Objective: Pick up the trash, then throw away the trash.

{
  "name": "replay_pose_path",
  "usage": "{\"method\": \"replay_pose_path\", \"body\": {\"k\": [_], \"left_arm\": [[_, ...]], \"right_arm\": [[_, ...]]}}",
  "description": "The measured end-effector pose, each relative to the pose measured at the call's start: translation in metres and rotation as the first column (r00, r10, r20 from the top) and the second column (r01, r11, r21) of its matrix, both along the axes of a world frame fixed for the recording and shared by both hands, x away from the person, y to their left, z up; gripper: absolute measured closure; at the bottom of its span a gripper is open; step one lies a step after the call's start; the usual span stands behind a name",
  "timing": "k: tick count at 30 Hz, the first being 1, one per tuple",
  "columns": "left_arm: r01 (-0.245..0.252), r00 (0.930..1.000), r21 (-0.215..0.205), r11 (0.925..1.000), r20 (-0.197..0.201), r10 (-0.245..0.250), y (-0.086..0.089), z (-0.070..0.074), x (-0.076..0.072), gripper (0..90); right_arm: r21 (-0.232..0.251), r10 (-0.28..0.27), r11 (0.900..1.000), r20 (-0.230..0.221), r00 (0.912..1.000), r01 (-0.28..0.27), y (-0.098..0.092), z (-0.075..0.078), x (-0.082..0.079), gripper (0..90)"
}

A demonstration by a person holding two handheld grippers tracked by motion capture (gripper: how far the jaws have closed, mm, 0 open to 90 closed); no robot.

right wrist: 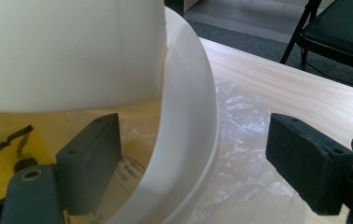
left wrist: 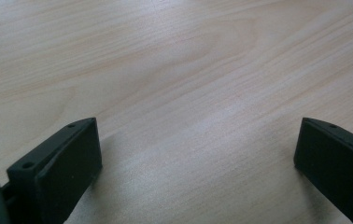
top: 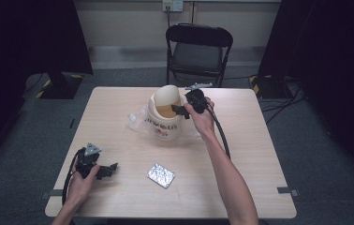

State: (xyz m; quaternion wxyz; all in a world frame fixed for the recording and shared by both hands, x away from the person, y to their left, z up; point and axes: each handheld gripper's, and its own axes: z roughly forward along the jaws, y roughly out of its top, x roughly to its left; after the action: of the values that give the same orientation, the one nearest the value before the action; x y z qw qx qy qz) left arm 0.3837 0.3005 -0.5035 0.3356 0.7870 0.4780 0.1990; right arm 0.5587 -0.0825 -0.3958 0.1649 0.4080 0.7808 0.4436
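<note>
Straddling the rim of the cream swing-lid bin (top: 165, 123), the right gripper (top: 182, 110) is seen from above; the left gripper (top: 111, 168) is parked on the table (top: 240, 154). Left gripper view: jaws released, nothing between. Right gripper view: the bin's rim (right wrist: 188, 140) stands between unclenched pads, positioned for a grasp.

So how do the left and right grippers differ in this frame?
The left gripper rests low on the bare table, near its front edge; the right gripper is up at the cream bin. The left's jaws stand open with wood between them; the right's open jaws straddle the bin's rim, one inside, one outside, not pressing it. Both are black, two-jawed and hand-held.
</note>
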Motion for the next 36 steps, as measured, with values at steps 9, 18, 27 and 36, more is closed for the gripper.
{"method": "replay_pose_path", "body": {"k": [9, 18, 27, 36], "left_arm": [[0.0, 1.0, 0.0, 1.0, 0.0, 0.0, 0.0, 0.0, 0.0, 0.2], [0.0, 1.0, 0.001, 1.0, 0.0, 0.0, 0.0, 0.0, 0.0, 0.3], [0.0, 1.0, 0.001, 1.0, 0.0, 0.0, 0.0, 0.0, 0.0, 0.2], [-0.001, 1.0, 0.001, 1.0, 0.0, 0.001, 0.0, 0.0, 0.0, 0.2]], "right_arm": [[0.036, 0.031, 0.999, 0.04, 0.9987, -0.033, -0.006, 0.015, -0.021, 17.4], [0.047, 0.048, 0.998, 0.057, 0.9972, -0.051, -0.016, 0.023, -0.05, 17.3], [0.041, 0.078, 0.996, 0.058, 0.9953, -0.08, -0.021, 0.017, -0.081, 17.0], [0.039, 0.111, 0.993, 0.04, 0.9931, -0.112, -0.016, 0.0, -0.104, 17.2]]}}
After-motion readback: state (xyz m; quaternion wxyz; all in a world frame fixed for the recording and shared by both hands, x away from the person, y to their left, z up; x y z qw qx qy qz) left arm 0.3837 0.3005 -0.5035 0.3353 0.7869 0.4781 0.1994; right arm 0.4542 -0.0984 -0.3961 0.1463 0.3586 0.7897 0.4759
